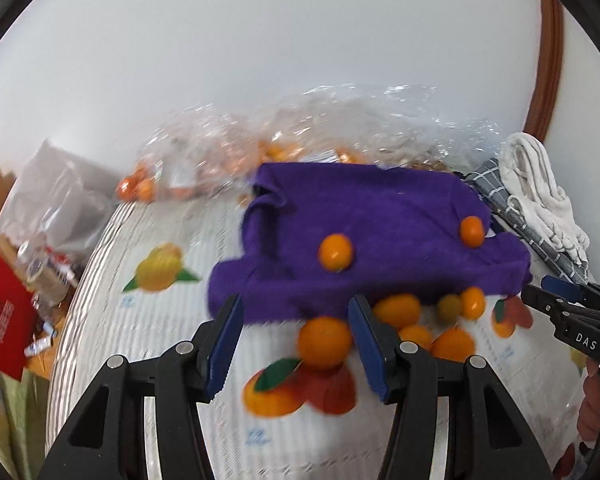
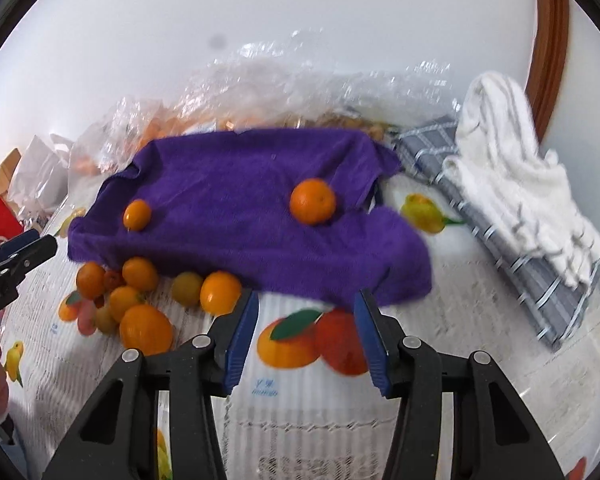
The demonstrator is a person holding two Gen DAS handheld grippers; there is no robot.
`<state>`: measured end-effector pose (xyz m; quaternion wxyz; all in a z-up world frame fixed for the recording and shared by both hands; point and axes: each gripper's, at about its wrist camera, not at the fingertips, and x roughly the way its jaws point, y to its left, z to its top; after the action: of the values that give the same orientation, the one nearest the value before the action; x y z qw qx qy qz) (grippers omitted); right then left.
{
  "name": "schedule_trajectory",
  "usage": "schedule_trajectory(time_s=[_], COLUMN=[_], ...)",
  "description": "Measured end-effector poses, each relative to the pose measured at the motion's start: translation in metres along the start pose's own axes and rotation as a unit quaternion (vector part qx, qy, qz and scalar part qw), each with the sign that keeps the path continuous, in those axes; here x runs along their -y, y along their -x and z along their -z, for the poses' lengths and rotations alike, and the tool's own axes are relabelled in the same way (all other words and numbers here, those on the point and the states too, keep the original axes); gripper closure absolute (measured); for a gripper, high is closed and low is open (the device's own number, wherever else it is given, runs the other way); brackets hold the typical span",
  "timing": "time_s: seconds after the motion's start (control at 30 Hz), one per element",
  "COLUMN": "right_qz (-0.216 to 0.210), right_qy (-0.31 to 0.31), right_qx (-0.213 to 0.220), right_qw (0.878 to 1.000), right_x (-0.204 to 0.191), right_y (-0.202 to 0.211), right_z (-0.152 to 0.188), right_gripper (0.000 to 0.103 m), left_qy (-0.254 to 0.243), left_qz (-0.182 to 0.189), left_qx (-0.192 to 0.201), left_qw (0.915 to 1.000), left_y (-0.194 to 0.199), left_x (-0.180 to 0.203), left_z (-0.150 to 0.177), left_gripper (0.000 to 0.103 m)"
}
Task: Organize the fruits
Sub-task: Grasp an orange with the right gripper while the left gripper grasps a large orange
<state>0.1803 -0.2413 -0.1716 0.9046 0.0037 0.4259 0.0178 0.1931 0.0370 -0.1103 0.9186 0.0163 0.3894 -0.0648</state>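
A purple cloth lies spread on the fruit-printed tablecloth. Two small oranges rest on it, one toward the left and one toward the right. Several more oranges are heaped just off the cloth's near edge. My left gripper hovers open over that edge; one orange lies on the table below its jaws, not gripped. My right gripper is open and empty above the cloth's near right edge. Each gripper shows at the other view's side.
Crumpled clear plastic bags holding more fruit lie behind the cloth against the white wall. A grey checked cloth and a white towel are at the right. A red box and clutter sit off the table's left edge.
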Motion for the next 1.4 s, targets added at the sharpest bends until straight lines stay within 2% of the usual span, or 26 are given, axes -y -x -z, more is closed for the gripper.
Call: schedule_trajectory(time_s=[0.17, 0.3, 0.4, 0.6, 0.67, 0.8, 0.9, 1.03, 1.1, 1.23, 1.3, 1.4], right_qz=[-0.005, -0.024, -0.033, -0.057, -0.081, -0.100, -0.125, -0.095, -0.067, -0.036, -0.033, -0.036], right_qy=[0.017, 0.030, 0.043, 0.063, 0.062, 0.052, 0.042, 0.059, 0.059, 0.043, 0.039, 0.035], right_qx=[0.012, 0.014, 0.012, -0.026, -0.037, -0.038, -0.033, -0.012, 0.001, 0.006, 0.000, -0.004], right_qw=[1.000, 0.999, 0.998, 0.996, 0.994, 0.993, 0.991, 0.994, 0.996, 0.998, 0.999, 0.999], right_x=[-0.014, -0.027, -0.036, -0.042, -0.042, -0.044, -0.044, -0.040, -0.031, -0.012, -0.004, 0.002], right_y=[0.001, 0.000, -0.006, -0.038, -0.046, -0.057, -0.060, -0.046, -0.039, -0.035, -0.034, -0.034], right_z=[0.009, 0.010, 0.008, -0.002, -0.005, -0.006, -0.003, 0.002, 0.006, 0.005, 0.004, 0.006], right_gripper=[0.056, 0.057, 0.059, 0.061, 0.061, 0.060, 0.070, 0.070, 0.070, 0.070, 0.070, 0.070], left_qy=[0.033, 0.056, 0.062, 0.045, 0.051, 0.069, 0.078, 0.075, 0.069, 0.061, 0.050, 0.034], left_qz=[0.001, 0.005, 0.011, 0.010, 0.017, 0.025, 0.038, 0.056, 0.065, 0.083, 0.092, 0.073], left_qx=[-0.006, -0.016, -0.006, -0.010, -0.014, -0.022, -0.033, -0.048, -0.042, -0.029, -0.040, -0.074], left_qw=[0.9994, 0.9983, 0.9980, 0.9989, 0.9984, 0.9971, 0.9957, 0.9944, 0.9946, 0.9943, 0.9937, 0.9940], left_y=[-0.005, -0.009, -0.006, -0.008, -0.009, -0.015, -0.020, -0.026, -0.025, -0.024, -0.029, -0.042], left_x=[-0.026, -0.034, -0.035, -0.027, -0.027, -0.034, -0.036, -0.031, -0.025, -0.014, -0.006, 0.007], left_z=[0.021, 0.028, 0.031, 0.033, 0.033, 0.033, 0.035, 0.038, 0.039, 0.037, 0.037, 0.034], left_gripper=[0.051, 0.051, 0.051, 0.051, 0.051, 0.051, 0.051, 0.051, 0.051, 0.051, 0.051, 0.051])
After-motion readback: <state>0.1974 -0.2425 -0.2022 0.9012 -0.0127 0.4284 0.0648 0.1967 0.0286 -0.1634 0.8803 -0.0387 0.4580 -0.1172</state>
